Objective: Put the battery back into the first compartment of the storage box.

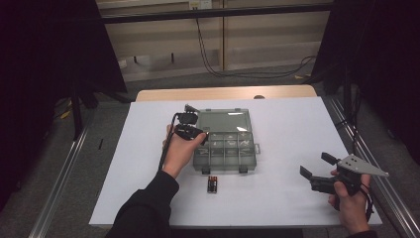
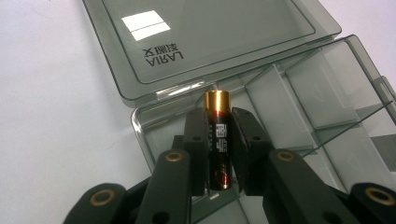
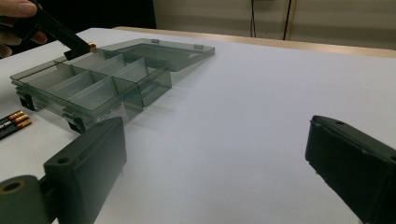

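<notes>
- In the high view, the left gripper [image 1: 202, 133] is mostly covered by the person's left hand [image 1: 181, 148], so its jaws and load are hard to make out from above; it sits at the box's [image 1: 225, 163] left edge.
- The left gripper view settles it: the left gripper [image 2: 219, 140] has its two black jaws closed narrowly on a battery [image 2: 218, 135], gold cap forward, pads pressed to both sides. The battery's lower end is tucked between the jaws (label print too small to read).
- That battery hangs over the box's [image 2: 140, 123] near-left corner compartment, just past the rim; whether it touches the floor of the compartment cannot be told.
- The box lid [image 2: 210, 42] lies open flat behind, its far corners cut off by the frame.
- The right gripper view catches the same battery [image 3: 91, 46] from across the table as a gold tip over the box [image 3: 93, 88], and spare batteries [image 3: 11, 122] at the frame's left edge, partly cut off.
- Those spares [image 1: 212, 184] lie in front of the box in the high view, just apart from it.
- The right gripper [image 1: 313, 166] rests well apart at the table's right, jaws spread wide and holding nothing; in its own view the right gripper [image 3: 215, 154] frames bare table [image 3: 261, 93].
</notes>
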### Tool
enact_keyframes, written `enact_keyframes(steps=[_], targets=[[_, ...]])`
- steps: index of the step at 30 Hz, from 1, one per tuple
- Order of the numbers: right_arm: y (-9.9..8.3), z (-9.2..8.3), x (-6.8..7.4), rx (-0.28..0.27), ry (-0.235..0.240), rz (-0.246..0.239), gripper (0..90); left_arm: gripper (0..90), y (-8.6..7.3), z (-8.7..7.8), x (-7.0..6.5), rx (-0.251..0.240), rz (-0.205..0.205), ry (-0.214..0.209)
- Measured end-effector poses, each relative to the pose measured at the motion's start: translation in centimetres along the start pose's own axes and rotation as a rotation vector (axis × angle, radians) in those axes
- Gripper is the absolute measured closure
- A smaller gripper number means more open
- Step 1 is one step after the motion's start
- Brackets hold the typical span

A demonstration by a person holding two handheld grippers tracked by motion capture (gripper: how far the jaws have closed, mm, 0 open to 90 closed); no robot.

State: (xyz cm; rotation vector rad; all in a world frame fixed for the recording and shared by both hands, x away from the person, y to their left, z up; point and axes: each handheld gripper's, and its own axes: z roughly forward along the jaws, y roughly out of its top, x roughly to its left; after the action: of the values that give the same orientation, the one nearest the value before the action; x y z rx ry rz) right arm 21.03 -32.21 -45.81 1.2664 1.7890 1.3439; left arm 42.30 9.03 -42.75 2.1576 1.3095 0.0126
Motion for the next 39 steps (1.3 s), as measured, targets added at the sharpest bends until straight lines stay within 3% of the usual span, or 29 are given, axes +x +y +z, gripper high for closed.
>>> enact_keyframes(steps=[7,13,18,20,22,24,27,29,31,34,39], targets=[[0.0,0.0,0.0,0.001,0.000,0.001,4.8,77.3,-0.1,0.6,-0.1,-0.002,-0.016,0.016],[0.0,0.0,0.0,0.004,0.001,0.003,5.0,77.1,-0.1,0.8,0.0,0.004,-0.006,0.032],[0.0,0.0,0.0,0.002,-0.002,-0.001,5.0,76.5,-0.2,0.6,0.0,-0.003,-0.016,0.022],[0.0,0.0,-0.1,0.002,-0.003,-0.002,4.9,66.5,-0.1,0.2,0.2,-0.022,-0.008,0.003],[0.0,0.0,-0.1,0.003,-0.002,0.001,4.9,55.8,-0.2,-0.2,0.1,-0.050,-0.032,-0.019],[-0.1,0.0,-0.1,0.004,-0.002,0.000,4.9,44.1,-0.1,-0.4,0.1,-0.044,-0.031,-0.034],[0.0,0.0,0.0,0.006,-0.003,-0.001,4.8,12.8,-0.3,-0.7,-0.3,-0.049,-0.025,-0.019],[0.0,0.0,0.0,0.005,-0.003,-0.002,4.8,0.9,-0.5,-0.9,-0.5,-0.060,-0.028,-0.036],[0.0,0.0,0.0,0.005,-0.004,-0.002,4.8,0.0,-0.7,-1.2,-0.6,-0.059,-0.014,-0.050],[0.0,0.0,0.0,0.005,-0.004,-0.002,4.7,0.0,-1.1,-1.4,-1.1,-0.047,0.007,-0.022],[0.0,0.0,0.0,0.005,-0.003,-0.003,4.7,0.0,-2.0,-2.1,-1.4,-0.048,0.018,-0.048]])
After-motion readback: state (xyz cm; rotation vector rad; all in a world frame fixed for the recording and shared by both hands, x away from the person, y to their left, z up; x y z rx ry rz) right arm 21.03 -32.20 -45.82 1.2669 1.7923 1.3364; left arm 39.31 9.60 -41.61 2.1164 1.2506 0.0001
